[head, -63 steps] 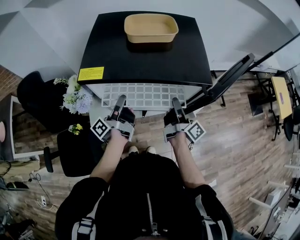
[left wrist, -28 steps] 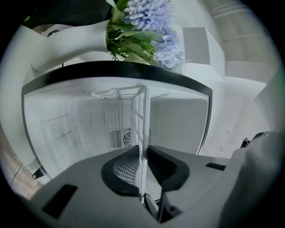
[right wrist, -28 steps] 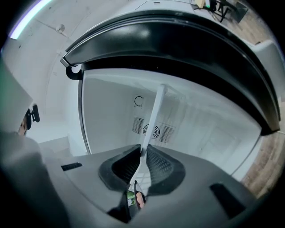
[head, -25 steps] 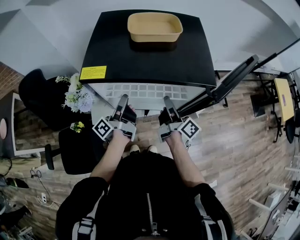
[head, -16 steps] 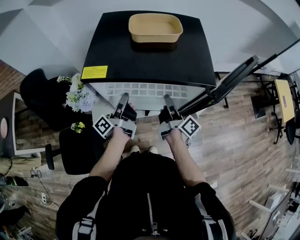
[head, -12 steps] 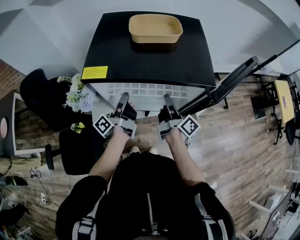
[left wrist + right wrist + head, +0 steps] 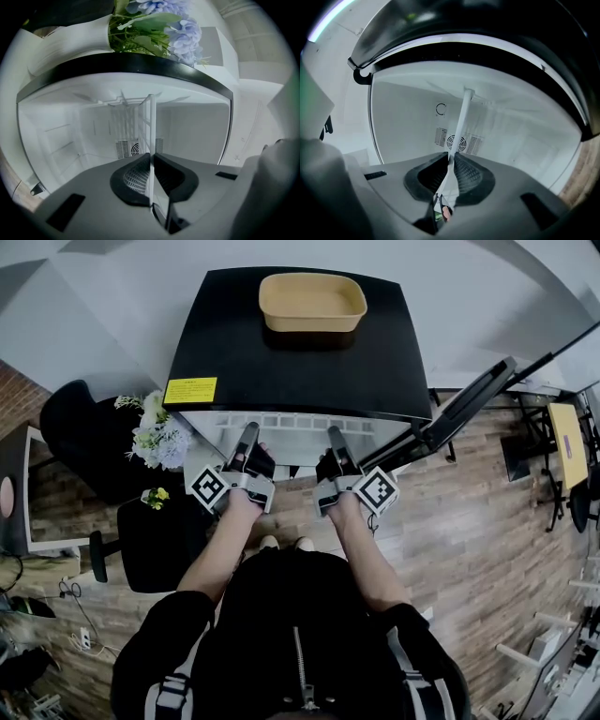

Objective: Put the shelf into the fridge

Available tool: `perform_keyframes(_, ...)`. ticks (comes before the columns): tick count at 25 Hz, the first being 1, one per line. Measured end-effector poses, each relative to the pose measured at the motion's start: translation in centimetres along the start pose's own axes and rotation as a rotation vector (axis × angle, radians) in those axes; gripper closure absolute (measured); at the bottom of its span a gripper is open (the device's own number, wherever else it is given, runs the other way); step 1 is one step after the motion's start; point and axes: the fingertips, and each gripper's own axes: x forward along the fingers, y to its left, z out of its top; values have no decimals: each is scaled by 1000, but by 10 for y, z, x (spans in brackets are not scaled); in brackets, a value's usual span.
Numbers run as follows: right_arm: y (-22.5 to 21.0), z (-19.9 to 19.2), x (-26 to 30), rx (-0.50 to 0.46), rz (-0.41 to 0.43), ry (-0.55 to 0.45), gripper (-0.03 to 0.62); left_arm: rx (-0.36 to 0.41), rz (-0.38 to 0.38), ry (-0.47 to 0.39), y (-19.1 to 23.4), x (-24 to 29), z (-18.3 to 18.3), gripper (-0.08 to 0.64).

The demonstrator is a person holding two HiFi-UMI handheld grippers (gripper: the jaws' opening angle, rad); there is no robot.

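White shelf [image 7: 298, 422], patterned as a grid of square openings. Glossy black fridge top [image 7: 291, 357], with a yellow label [image 7: 190, 391] at its front left corner and a tan tray [image 7: 313, 301] near its back edge. White fridge interior [image 7: 197, 126]. Black-and-white square markers on left gripper [image 7: 249, 431] and right gripper [image 7: 334, 434]; dark grey jaws. Pale blue flowers [image 7: 155, 439], green leaves. Brown wood-plank floor [image 7: 450, 521].

One shelf [image 7: 300, 422], one fridge [image 7: 281, 357], one tray [image 7: 312, 302]

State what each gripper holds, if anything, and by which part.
Both grip the white wire-grid shelf by its near front edge: left gripper towards its left end, right gripper towards its right.
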Motion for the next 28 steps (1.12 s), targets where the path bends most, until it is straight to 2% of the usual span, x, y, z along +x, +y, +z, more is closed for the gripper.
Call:
perform_keyframes(15, -5, 5, 6, -42, -13, -1, 541, 13, -1, -4, 2, 10, 2, 520)
perform_keyframes(19, 1, 3, 6, -81, 10, 21, 546, 51, 5, 10, 0, 8, 2, 518)
perform_keyframes(22, 4, -5, 1, -150, -10, 61, 535, 118, -1, 34, -4, -1, 0, 518)
perform_keyframes(25, -2, -8, -12, -284, -69, 104, 540, 231, 25, 82, -3, -16, -4, 518)
perform_keyframes(27, -5, -10, -21, -394, -92, 140, 541, 369, 71, 131, -2, -27, -7, 518)
perform_keyframes(28, -7, -12, -26, -442, -97, 160, 541, 481, 78, 162, -4, -30, -8, 518)
